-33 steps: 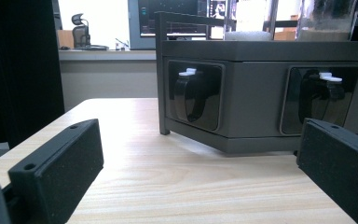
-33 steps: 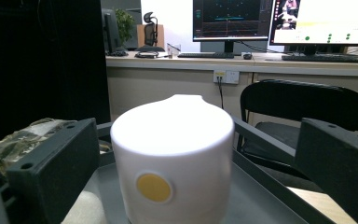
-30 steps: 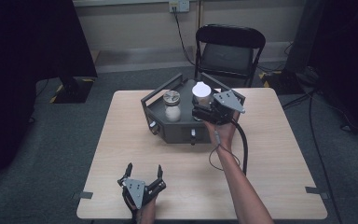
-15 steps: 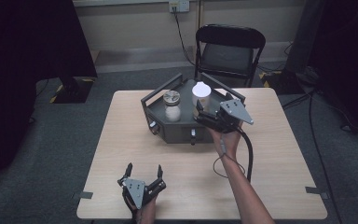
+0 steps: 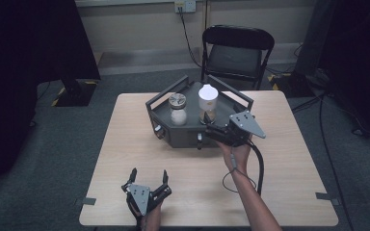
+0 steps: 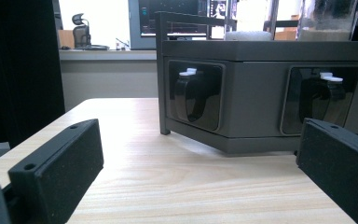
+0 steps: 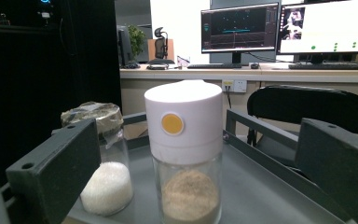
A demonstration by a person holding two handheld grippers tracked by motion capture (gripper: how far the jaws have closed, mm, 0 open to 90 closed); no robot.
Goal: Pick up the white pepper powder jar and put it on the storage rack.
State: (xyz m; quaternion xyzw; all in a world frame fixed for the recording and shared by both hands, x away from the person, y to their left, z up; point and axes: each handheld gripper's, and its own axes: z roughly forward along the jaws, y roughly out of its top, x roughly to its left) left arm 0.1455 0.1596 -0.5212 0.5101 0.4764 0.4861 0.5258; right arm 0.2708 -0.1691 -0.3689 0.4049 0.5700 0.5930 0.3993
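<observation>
The right gripper (image 5: 215, 133) hovers at the front edge of the dark tray (image 5: 224, 94), its jaws spread wide and pointing at the white-capped jar (image 5: 207, 102). It seems that the step in hand is to take this jar. To do it well, the person should bring the gripper forward and level, so that one jaw passes on each side of the glass body below the cap, and close only when the jar is centred. The second jar (image 5: 177, 108) stands just beside it, so the near jaw needs care not to push it.

The white-capped jar (image 7: 187, 154) stands upright on the tray, with a tall white cap bearing an orange dot, and brownish powder inside clear glass.

The left gripper (image 5: 148, 179) rests near the table's (image 5: 125, 144) front edge, jaws also spread, holding nothing.
</observation>
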